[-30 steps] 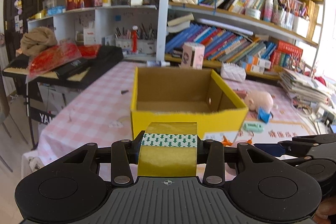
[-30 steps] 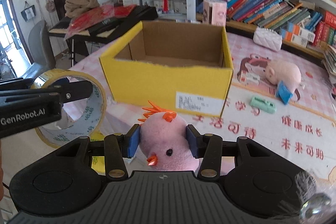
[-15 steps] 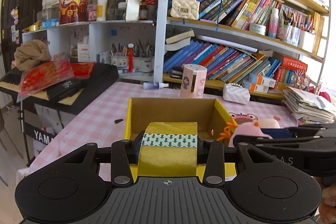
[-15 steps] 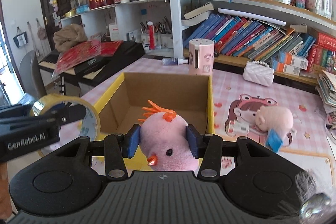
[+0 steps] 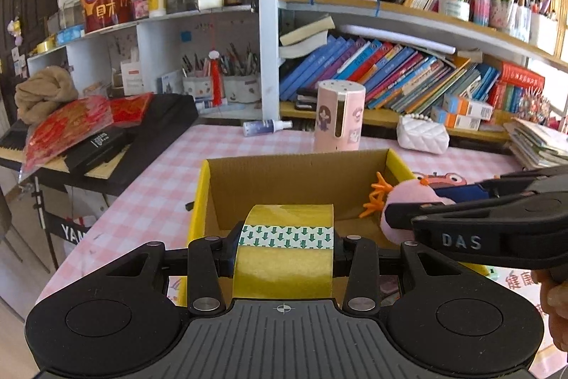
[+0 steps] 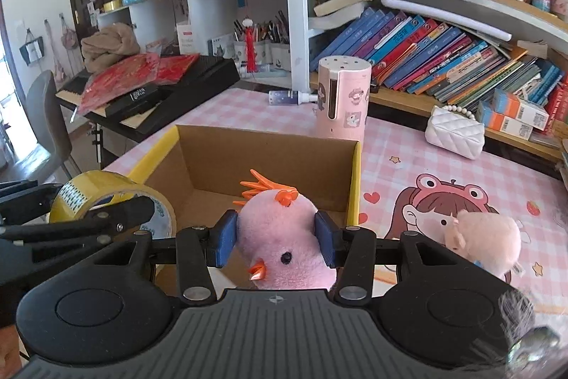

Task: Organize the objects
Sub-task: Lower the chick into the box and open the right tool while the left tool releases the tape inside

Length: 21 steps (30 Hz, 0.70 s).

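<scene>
Left first: left gripper clamped across the width of a yellow tape roll, pads pressing on its two flat sides, roll standing on edge with its hole running left to right between the pads. Just beyond and below the roll, the open yellow cardboard box, brown inside and apparently bare on the floor that shows; near wall of the box right under the roll, so the roll hangs over the near left part of the opening. Long side of the box running left to right across the view, opening facing up. Further right, right gripper squeezed on a pink plush chick, blue pads sunk into its sides, orange crest up, beak pointing toward the camera. Chick held over the near right part of the same box, close to the right wall, seen in the left view as just inside that wall. Both loads side by side above the opening, tape on the left, chick on the right, near each other but not touching as far as can be told. Likely next: lower straight down and release, neither hand needing to cross the other. Outside the box, on the pink checked table to the far right, a pink plush pig waiting.
</scene>
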Tool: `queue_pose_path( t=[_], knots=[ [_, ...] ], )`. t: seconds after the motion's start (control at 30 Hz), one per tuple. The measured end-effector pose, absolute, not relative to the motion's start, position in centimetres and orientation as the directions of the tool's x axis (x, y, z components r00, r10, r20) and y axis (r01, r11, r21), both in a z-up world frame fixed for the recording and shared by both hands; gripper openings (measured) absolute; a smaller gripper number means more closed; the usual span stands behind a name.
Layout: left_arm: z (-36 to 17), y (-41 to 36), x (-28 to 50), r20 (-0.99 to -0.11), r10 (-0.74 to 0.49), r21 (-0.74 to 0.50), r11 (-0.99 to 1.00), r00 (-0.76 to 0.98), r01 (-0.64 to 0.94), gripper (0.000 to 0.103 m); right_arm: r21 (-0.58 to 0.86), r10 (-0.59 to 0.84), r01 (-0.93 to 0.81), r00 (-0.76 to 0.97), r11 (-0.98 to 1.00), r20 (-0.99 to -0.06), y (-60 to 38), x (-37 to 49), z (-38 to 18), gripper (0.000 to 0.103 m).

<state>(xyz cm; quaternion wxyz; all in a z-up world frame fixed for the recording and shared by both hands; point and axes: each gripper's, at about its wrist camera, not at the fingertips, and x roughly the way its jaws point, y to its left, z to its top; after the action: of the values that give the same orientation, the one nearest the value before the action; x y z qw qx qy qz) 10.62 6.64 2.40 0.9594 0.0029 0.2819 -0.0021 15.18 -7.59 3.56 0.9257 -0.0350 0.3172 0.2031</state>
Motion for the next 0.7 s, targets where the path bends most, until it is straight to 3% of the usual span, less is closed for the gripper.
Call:
queue_pose_path(
  t=[0.43,0.7],
  knots=[
    [1.3,5.5,13.9,-0.583,0.022,0.051,0.999,0.812,0.009,0.039,0.048,0.37,-0.452,0.662,0.891,-0.652,-6.8,20.1,1.1,0.044],
    [-1.0,5.6,15.2,-0.655,0.052,0.069,0.998,0.754,-0.009,0.04,0.024,0.374,-0.496,0.62,0.868,-0.689,-6.3,21.8,0.0,0.044]
  ],
)
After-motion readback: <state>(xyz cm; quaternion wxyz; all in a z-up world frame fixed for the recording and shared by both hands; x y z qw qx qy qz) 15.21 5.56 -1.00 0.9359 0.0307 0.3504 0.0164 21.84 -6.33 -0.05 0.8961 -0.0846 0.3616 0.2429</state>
